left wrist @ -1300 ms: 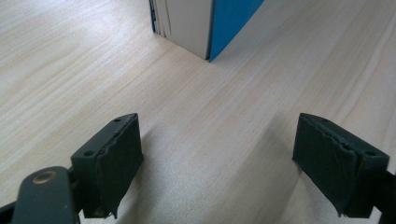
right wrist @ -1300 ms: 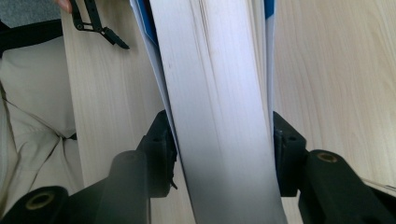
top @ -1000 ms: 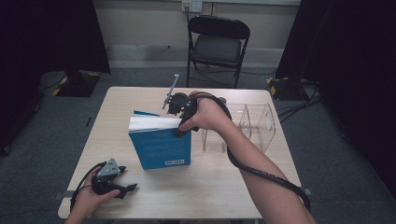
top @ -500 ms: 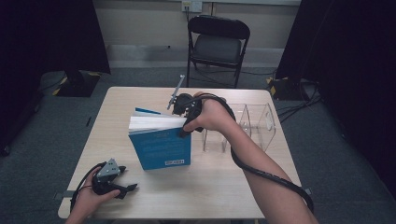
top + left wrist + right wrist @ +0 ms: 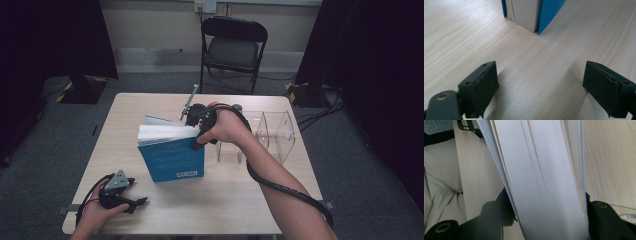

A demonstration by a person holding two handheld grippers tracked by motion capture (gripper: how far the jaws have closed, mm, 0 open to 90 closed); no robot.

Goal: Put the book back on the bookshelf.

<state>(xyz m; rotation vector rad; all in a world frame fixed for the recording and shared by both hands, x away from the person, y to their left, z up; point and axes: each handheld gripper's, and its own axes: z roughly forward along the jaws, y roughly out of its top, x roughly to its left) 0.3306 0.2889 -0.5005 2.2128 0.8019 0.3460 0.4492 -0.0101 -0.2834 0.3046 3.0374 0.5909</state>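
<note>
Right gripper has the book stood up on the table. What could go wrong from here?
1. The right gripper clamps the book only at its upper corner, so the pages may fan out or slip.
2. The book stands tilted, so it could topple.
3. The clear box sits close beside the right hand and may get knocked.

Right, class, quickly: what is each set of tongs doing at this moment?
Left tongs: open, holding nothing, low over the table.
Right tongs: closed on the blue book, gripping its page block near the top edge.
</note>
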